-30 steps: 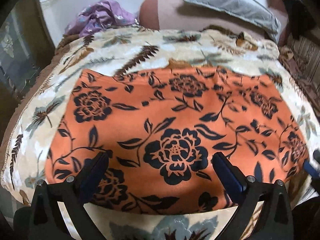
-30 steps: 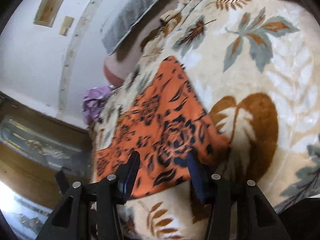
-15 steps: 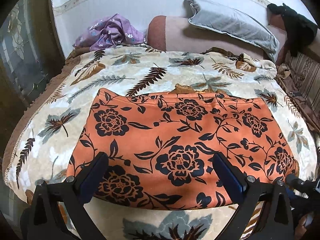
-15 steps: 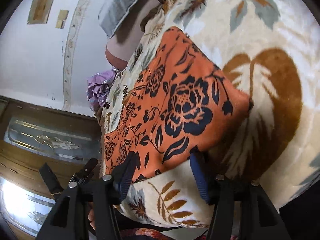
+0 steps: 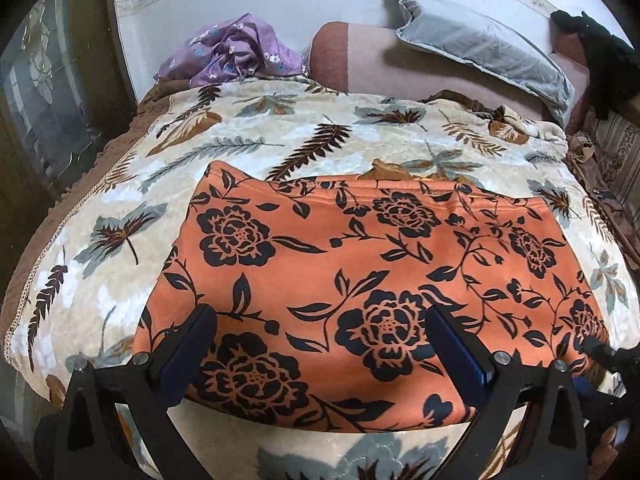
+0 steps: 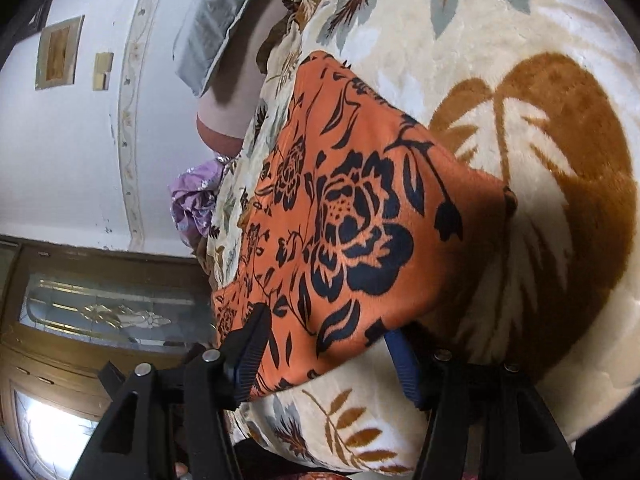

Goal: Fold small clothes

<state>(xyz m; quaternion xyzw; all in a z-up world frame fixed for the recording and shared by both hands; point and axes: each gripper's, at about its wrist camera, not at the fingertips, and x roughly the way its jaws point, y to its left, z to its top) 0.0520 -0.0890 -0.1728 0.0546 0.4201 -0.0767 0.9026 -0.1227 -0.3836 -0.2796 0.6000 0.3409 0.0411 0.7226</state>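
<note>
An orange garment [image 5: 360, 272] with black flowers lies flat on the leaf-patterned blanket [image 5: 132, 220] of a bed. My left gripper [image 5: 320, 314] hovers open and wide over the garment's near edge, its blue pads clear of the cloth. In the right wrist view the garment's near right corner [image 6: 360, 240] fills the middle. My right gripper [image 6: 325, 324] straddles that corner's edge, one finger [image 6: 248, 344] above the cloth and the other pad [image 6: 402, 360] partly tucked below it. Its jaws stand apart and do not pinch. A black tip of the right gripper [image 5: 596, 346] shows at the garment's right end.
At the head of the bed lie a crumpled purple cloth [image 5: 236, 52], a brown bolster [image 5: 352, 60], a grey pillow [image 5: 480, 48] and a black garment [image 5: 600, 52]. A white wall stands behind. A glass-fronted cabinet [image 5: 48, 92] borders the bed's left edge.
My left gripper has drawn back and up, so more of the bed shows. My right gripper rolled and sank closer to the garment's corner, and its jaws widened a little around the edge.
</note>
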